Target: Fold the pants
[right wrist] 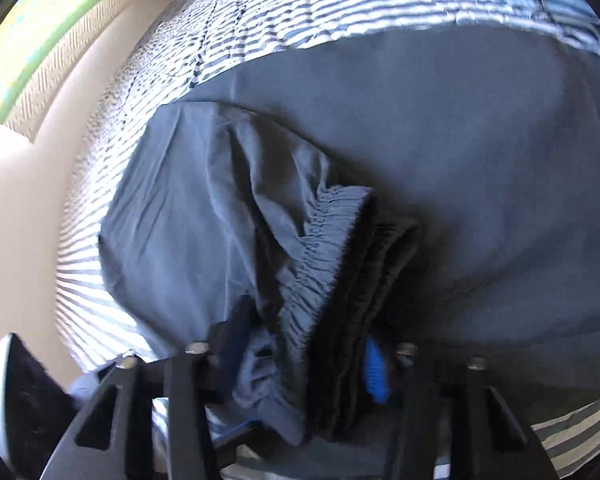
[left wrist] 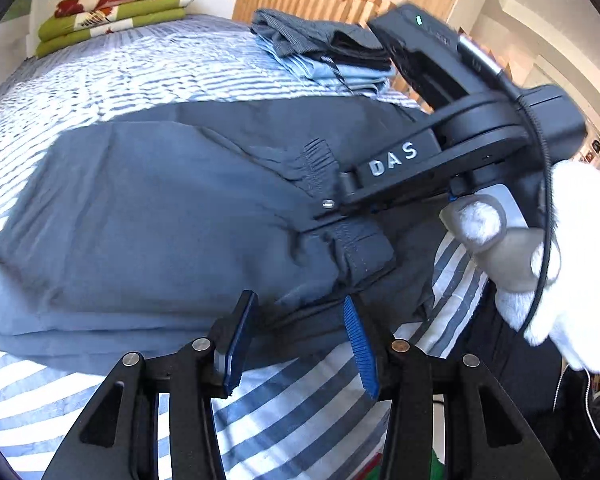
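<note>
Right gripper (right wrist: 300,360) clamps the pants (right wrist: 460,180) waistband; left gripper (left wrist: 300,340) hangs open, empty

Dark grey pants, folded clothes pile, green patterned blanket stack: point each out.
Dark grey pants (left wrist: 140,216): left wrist view, flat leg fabric.
Folded clothes pile (left wrist: 320,48): left wrist view, top grey garment.
Green patterned blanket stack (left wrist: 112,16): left wrist view, its folded side.

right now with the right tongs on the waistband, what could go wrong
1. The right tongs pinch only the gathered elastic waistband of the dark grey-blue pants; layers could slip out when lifted.
2. The left tongs hang open at the near edge, gripping nothing, so that side may sag.
3. The loose creases could get folded in.
</note>
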